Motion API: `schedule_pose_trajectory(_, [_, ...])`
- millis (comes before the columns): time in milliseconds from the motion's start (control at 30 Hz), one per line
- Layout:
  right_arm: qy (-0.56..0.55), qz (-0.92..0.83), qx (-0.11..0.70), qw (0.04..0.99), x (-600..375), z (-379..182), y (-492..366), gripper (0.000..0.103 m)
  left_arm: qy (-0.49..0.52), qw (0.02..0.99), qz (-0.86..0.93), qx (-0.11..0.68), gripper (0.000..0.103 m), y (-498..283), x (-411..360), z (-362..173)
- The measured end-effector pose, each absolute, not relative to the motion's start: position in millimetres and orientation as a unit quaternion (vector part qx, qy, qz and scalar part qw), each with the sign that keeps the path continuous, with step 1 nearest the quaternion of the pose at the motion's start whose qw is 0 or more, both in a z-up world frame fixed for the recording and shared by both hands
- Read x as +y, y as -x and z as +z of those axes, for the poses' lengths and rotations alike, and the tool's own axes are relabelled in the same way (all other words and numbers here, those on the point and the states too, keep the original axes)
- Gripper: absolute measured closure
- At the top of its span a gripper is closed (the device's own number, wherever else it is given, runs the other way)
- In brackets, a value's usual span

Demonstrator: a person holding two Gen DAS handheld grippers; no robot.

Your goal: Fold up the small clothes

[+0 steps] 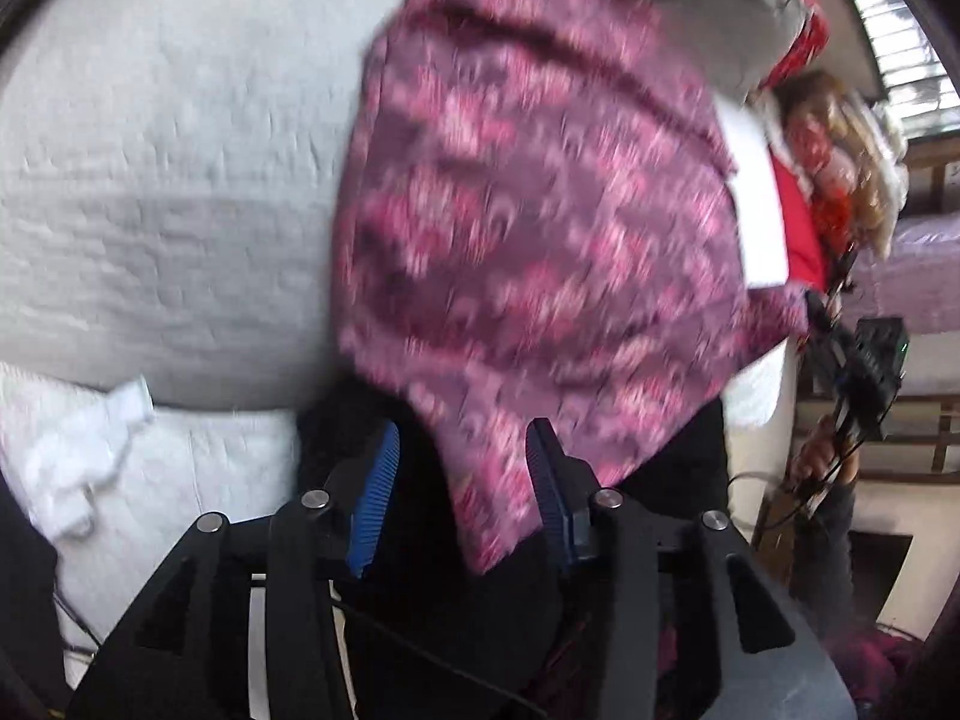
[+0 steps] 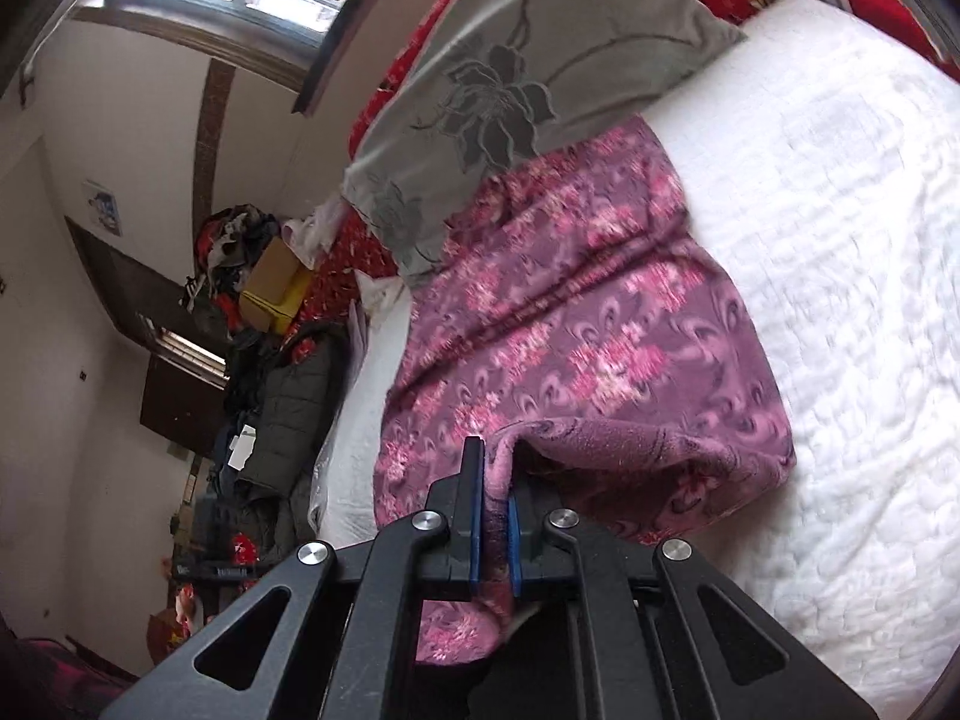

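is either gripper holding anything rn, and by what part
The right gripper pinches a bunched edge of the pink floral garment. The left gripper holds nothing; its jaws are open.

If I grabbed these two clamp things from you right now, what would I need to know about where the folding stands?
Right gripper: shut on an edge of the purple floral garment; keep that grip.
Left gripper: jaws apart, with a corner of the same garment hanging between the fingers, not clamped.
The garment lies partly on the white quilt, below the grey flowered pillow; its near edge is lifted and rumpled.
Done: one edge picked up. No neat fold shows yet.
Left: probably catch the loose corner with the left gripper, then lay it over and smooth it.
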State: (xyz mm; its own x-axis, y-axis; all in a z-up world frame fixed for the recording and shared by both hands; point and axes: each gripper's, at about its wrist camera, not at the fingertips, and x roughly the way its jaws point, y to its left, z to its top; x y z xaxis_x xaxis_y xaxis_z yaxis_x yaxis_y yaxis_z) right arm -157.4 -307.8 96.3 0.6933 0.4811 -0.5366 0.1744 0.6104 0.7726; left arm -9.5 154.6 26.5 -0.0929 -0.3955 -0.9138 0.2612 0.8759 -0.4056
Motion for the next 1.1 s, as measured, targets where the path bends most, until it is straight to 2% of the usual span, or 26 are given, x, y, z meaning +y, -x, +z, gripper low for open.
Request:
schedule_pose_trajectory(33, [-0.433, 0.092, 0.383, 0.811, -307.8, 93.6, 159.5, 0.097, 0.035, 0.668, -0.244, 0.702, 0.06, 13.2, 151.2, 22.4])
schedule_pose_trajectory(100, [-0.436, 0.089, 0.385, 0.808, -307.2, 90.4, 163.3, 0.096, 0.014, 0.665, -0.238, 0.708, 0.051, 19.3, 145.1, 17.1])
schedule_pose_trajectory(233, [-0.432, 0.091, 0.381, 0.812, -304.8, 94.3, 170.3, 0.095, -0.009, 0.666, -0.233, 0.709, 0.051, 30.4, 131.9, 11.9])
schedule_pose_trajectory(267, [-0.429, 0.092, 0.381, 0.814, -304.2, 95.7, 172.5, 0.095, -0.016, 0.673, -0.23, 0.703, 0.055, 32.0, 130.3, 13.9])
schedule_pose_trajectory(300, [-0.428, 0.092, 0.381, 0.815, -303.3, 96.9, 174.3, 0.095, -0.019, 0.68, -0.226, 0.698, 0.071, 33.5, 129.1, 15.5])
schedule_pose_trajectory(333, [-0.427, 0.092, 0.38, 0.815, -303.0, 97.7, 176.5, 0.095, -0.02, 0.687, -0.219, 0.693, 0.082, 33.8, 128.5, 17.0])
schedule_pose_trajectory(367, [-0.427, 0.092, 0.379, 0.816, -302.7, 98.2, 177.9, 0.095, -0.013, 0.688, -0.222, 0.691, 0.1, 32.6, 128.8, 17.5])
schedule_pose_trajectory(633, [-0.435, 0.107, 0.346, 0.824, -308.4, 119.5, 184.5, 0.096, 0.175, 0.703, -0.26, 0.638, 0.1, 2.1, 157.1, 56.8])
schedule_pose_trajectory(833, [-0.458, 0.095, 0.311, 0.827, -332.8, 131.1, 157.3, 0.096, 0.244, 0.733, -0.258, 0.58, 0.1, -45.0, 162.3, 83.4])
schedule_pose_trajectory(1100, [-0.495, 0.072, 0.288, 0.816, -367.8, 122.3, 79.1, 0.096, 0.296, 0.755, -0.226, 0.539, 0.1, -130.3, 167.7, 83.9])
